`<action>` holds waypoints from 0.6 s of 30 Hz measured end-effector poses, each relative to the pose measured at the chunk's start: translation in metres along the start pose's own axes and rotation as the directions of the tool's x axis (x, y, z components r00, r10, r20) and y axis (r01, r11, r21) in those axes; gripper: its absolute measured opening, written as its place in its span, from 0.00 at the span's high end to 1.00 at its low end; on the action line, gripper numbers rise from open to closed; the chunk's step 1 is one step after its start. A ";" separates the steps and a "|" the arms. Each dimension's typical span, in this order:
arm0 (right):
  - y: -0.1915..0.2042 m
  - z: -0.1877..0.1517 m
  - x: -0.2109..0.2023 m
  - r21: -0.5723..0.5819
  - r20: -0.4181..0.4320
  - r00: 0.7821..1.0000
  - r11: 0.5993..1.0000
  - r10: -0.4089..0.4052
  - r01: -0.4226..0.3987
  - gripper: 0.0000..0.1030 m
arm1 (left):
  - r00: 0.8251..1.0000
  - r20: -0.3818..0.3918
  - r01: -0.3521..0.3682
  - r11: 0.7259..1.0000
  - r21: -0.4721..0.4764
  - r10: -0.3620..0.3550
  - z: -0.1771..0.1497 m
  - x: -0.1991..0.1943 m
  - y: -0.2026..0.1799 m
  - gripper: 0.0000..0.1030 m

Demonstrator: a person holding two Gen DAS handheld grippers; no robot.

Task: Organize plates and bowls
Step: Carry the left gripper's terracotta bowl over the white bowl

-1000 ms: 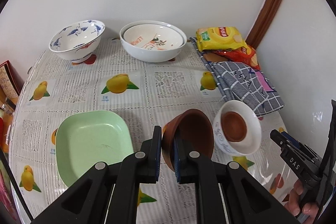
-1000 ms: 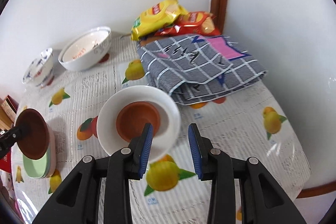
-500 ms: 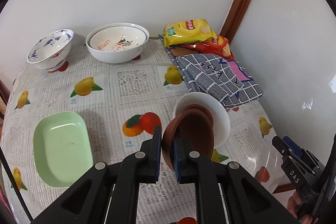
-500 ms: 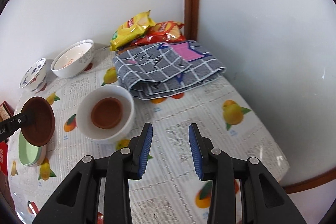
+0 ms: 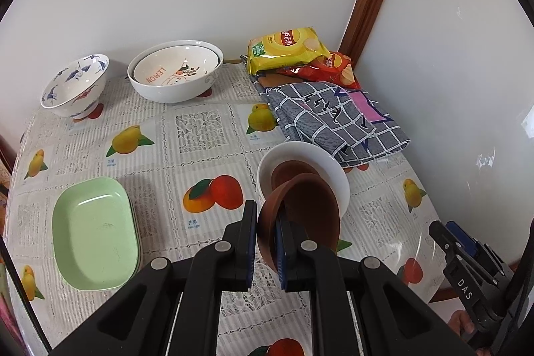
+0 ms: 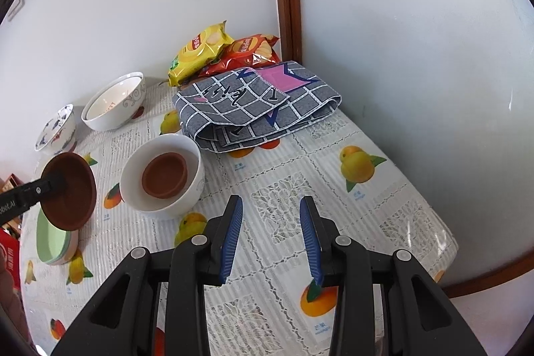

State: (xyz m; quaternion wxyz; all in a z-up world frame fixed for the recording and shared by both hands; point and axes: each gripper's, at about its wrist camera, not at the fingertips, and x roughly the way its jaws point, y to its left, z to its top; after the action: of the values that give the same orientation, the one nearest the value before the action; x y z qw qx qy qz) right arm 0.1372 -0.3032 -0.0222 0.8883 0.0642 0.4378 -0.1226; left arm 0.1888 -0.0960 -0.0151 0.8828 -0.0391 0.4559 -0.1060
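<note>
A: The brown bowl [image 5: 300, 216] is tilted on edge, its rim clenched in the left tool [image 5: 267, 232], above the white bowl [image 6: 162, 175].

B: From the right wrist a second brown bowl [image 6: 164, 175] shows fully inside that white bowl; the right tool [image 6: 270, 236] hangs released over the surface [image 6: 333, 189].

A: Left view alone shows the green plates [image 5: 95, 232] fully, at nine o'clock.
</note>
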 end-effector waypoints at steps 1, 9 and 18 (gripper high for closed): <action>0.000 0.000 -0.002 0.003 0.003 1.000 1.000 0.007 -0.007 0.66 | 1.000 0.001 -0.002 1.000 0.000 0.002 0.000 -0.001 -0.001 0.90; -0.003 0.001 -0.011 0.006 0.010 0.999 0.999 0.052 -0.052 0.66 | 1.000 0.005 -0.012 1.000 0.000 0.012 -0.003 -0.005 -0.010 0.90; 0.000 -0.001 -0.006 -0.030 -0.007 0.997 0.997 0.072 -0.073 0.66 | 1.000 0.000 -0.018 1.000 0.007 0.018 0.003 0.005 -0.018 0.90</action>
State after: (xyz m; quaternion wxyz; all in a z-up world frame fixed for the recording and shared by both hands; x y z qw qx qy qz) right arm 0.1330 -0.3020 -0.0183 0.8917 0.0667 0.4398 -0.0834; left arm 0.1917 -0.1149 -0.0143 0.8839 -0.0317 0.4560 -0.0995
